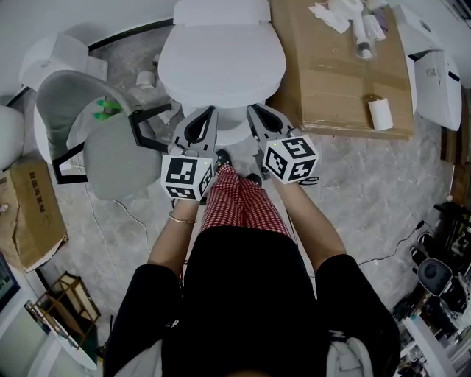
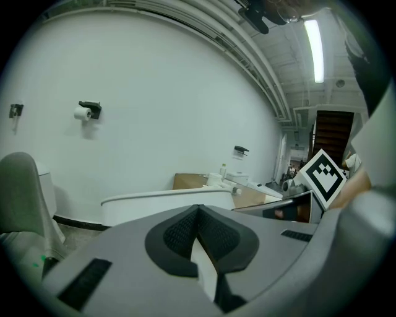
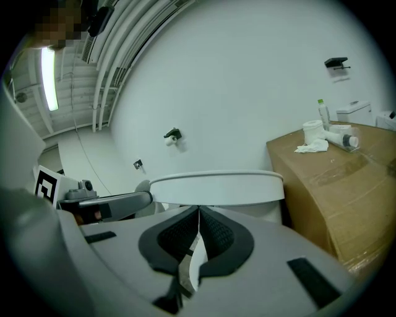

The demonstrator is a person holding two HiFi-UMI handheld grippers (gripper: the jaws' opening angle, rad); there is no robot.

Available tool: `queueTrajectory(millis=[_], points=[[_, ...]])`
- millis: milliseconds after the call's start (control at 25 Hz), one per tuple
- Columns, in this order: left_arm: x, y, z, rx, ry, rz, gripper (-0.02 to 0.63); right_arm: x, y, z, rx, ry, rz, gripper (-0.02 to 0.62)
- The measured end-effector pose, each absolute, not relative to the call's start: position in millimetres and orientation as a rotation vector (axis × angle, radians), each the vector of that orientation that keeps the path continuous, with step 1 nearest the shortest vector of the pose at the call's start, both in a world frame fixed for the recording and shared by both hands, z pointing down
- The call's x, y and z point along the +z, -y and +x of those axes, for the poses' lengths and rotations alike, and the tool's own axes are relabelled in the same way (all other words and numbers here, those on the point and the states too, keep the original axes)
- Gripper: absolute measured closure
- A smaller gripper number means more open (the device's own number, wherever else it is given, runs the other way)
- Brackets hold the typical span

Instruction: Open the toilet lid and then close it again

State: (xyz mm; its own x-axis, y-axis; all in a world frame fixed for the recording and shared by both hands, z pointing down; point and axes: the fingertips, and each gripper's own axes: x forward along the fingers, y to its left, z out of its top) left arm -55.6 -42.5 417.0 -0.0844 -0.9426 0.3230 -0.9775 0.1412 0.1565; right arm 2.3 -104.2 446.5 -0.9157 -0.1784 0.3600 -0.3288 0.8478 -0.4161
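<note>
the white oval plastic toilet lid (image 1: pixel 221 62) lies down, just ahead of the left gripper (image 1: pixel 211 112) and right gripper (image 1: pixel 252 111). both have jaws pressed together and empty, likely poised to hook under its front rim.

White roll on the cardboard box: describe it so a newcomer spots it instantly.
Right of the white toilet lies a big cardboard box. The white roll sits alone near its near right corner, while the tissue and bottles cluster at its far end.
</note>
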Motion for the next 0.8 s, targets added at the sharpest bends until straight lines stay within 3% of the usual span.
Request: queueTrajectory(millis=[800], points=[[442.4,27.6,-45.3,0.121,2.076,1.802,0.601,470.4,89.6,12.2,0.654,2.690,0.361,0.574]])
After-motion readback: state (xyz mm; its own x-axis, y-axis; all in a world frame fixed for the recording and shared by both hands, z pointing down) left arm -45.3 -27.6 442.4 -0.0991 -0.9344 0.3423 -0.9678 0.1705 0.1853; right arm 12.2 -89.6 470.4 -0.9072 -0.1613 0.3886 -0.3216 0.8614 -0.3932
